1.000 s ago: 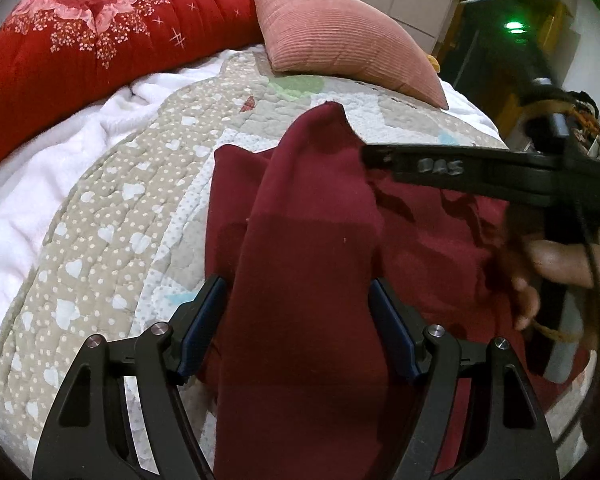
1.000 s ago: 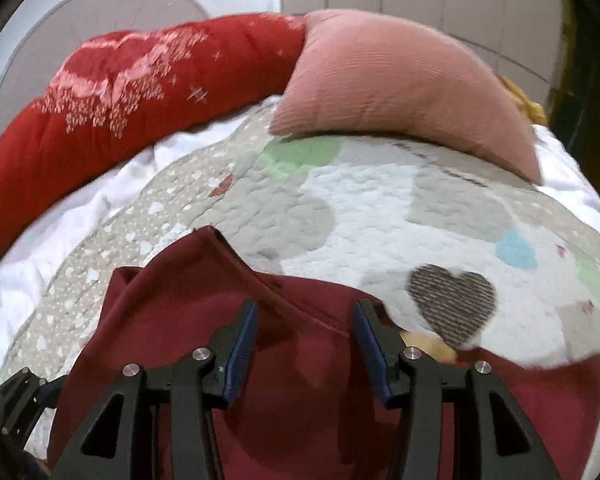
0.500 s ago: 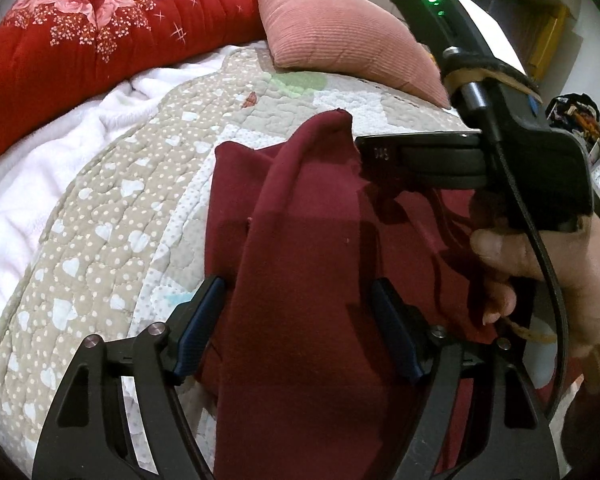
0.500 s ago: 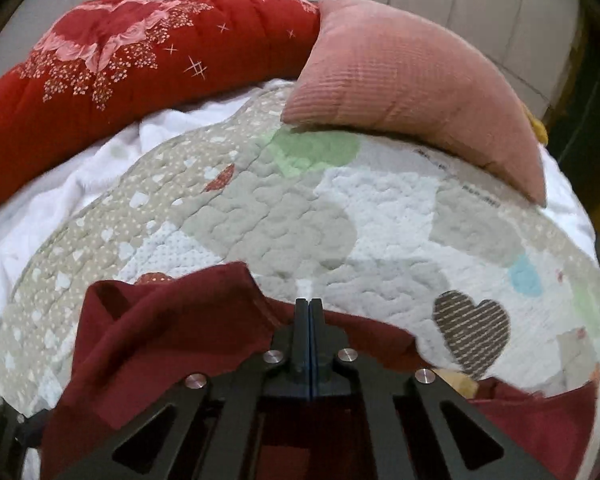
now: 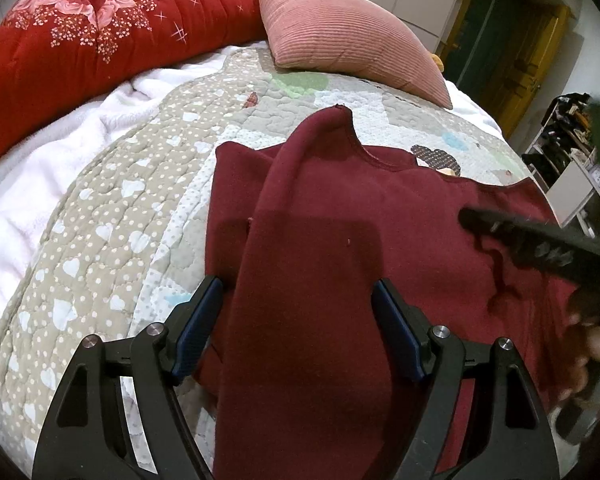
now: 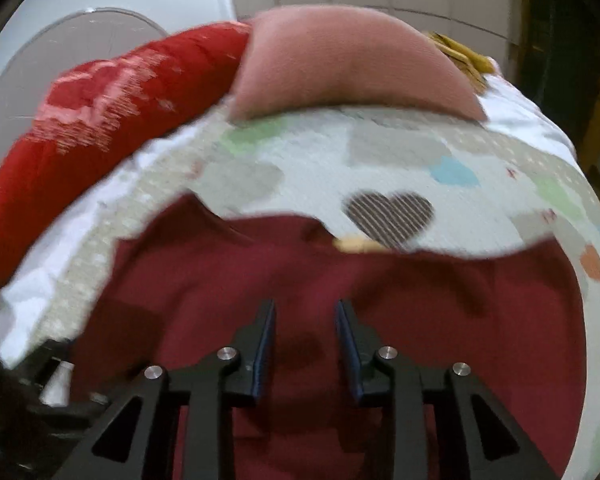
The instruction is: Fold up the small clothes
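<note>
The dark red top (image 5: 340, 264) lies on the bed (image 5: 112, 240) with one side folded over; the left claw (image 5: 296, 320) waits wide open, the right claw (image 6: 305, 346) is opening, empty, and should next grab the other side.

Your left gripper (image 5: 298, 316) hangs wide open over the maroon garment (image 5: 380, 220) — a folded strip of it runs between the fingers, pads clear. The cloth lies on the heart-print quilt (image 5: 112, 248). Your right gripper (image 5: 540, 246) reaches in, blurred — a pink cushion (image 5: 348, 32) sits beyond.
</note>
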`<state>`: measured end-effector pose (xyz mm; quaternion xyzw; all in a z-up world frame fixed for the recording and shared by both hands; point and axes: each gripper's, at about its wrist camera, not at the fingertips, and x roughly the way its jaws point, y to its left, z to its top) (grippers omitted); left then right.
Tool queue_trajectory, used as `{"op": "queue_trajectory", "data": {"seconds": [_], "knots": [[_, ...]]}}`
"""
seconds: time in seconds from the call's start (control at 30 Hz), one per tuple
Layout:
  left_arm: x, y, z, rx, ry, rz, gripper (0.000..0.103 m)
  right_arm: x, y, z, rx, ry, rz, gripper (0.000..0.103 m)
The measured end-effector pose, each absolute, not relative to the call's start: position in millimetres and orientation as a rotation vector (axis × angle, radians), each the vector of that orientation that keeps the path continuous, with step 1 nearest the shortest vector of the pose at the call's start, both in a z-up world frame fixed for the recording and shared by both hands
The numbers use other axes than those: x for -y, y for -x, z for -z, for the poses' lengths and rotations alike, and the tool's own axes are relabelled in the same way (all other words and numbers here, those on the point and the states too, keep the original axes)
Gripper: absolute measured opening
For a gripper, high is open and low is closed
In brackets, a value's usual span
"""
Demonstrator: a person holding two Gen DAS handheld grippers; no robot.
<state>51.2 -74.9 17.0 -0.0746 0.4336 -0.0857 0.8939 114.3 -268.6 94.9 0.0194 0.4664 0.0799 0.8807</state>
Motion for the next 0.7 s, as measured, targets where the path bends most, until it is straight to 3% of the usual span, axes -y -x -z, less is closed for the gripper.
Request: {"op": "queue_trajectory", "data": {"seconds": [0.7], "knots": [[21, -14, -16, -0.934, 0.282, 0.153, 0.078, 215, -117, -111, -0.992, -0.237, -0.354, 0.038]]}}
